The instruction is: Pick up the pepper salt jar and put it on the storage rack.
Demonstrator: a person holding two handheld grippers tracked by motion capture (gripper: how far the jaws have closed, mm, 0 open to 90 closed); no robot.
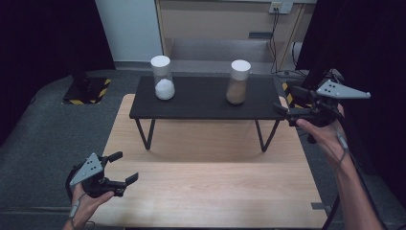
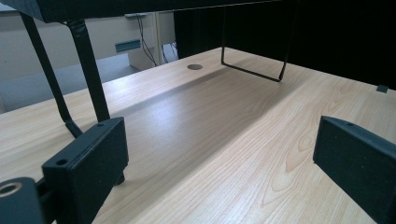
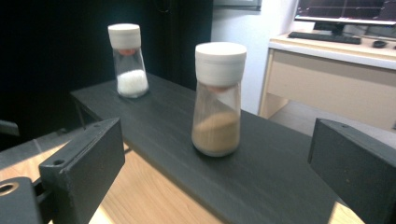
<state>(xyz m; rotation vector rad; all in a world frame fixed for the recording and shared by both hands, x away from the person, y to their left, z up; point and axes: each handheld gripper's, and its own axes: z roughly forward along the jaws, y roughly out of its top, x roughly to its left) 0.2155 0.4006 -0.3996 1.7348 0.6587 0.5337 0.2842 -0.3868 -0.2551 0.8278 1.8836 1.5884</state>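
Observation:
Two clear shakers with white lids stand upright on a low black shelf point(image 1: 201, 109). One holds white grains point(image 1: 163, 78) point(image 3: 128, 60) at the shelf's left, the other brown grains point(image 1: 238, 82) point(image 3: 218, 100) at its right. My right gripper point(image 1: 283, 102) point(image 3: 219, 177) hovers at the shelf's right end, open, jaws pointing left toward the brown shaker, which stands a short way ahead and apart from the pads. My left gripper point(image 1: 123, 168) point(image 2: 219, 163) stays open over the wooden table's front left corner, nothing between its jaws.
The shelf stands on thin black wire legs point(image 1: 146, 135) point(image 2: 254, 70) on the wooden table point(image 1: 210, 191). A cable hole point(image 2: 194, 66) sits in the tabletop. Dark curtains flank both sides; a cabinet point(image 1: 220, 21) and floor lie beyond the table.

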